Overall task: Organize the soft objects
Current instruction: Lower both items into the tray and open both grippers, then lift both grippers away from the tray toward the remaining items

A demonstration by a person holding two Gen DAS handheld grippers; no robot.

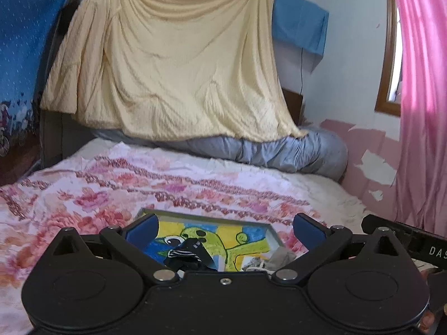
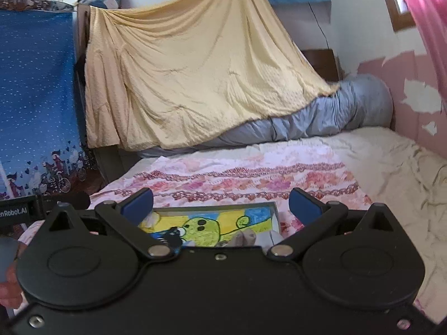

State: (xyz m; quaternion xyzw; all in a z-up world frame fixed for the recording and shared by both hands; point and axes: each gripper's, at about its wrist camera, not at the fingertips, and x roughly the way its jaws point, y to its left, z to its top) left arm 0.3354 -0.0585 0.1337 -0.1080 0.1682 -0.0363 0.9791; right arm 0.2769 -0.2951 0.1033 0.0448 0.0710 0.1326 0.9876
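Your soft stuff is mostly sitting on the tray (image 1: 275, 236) with the green cartoon drawing, which lies on the floral sheet (image 1: 92, 192) near the bed's front edge: a black sock (image 1: 185, 251) on its left half and a grey one (image 1: 280, 257) toward its right edge, both half hidden behind the tool bodies. Your left gripper (image 1: 225, 230) and right gripper (image 2: 220, 205) both have their blue pads spread wide with nothing between them, hanging above the tray and not touching anything. If you're going back in for another piece, I'd tip the nose down first so you can actually see the fabric, then come in low and pinch a bunched fold, not a flat layer. Watch the tray rim, it looks easy to catch. The yellow blanket (image 1: 173, 64) and grey bolster (image 1: 293, 150) are way back at the head end.
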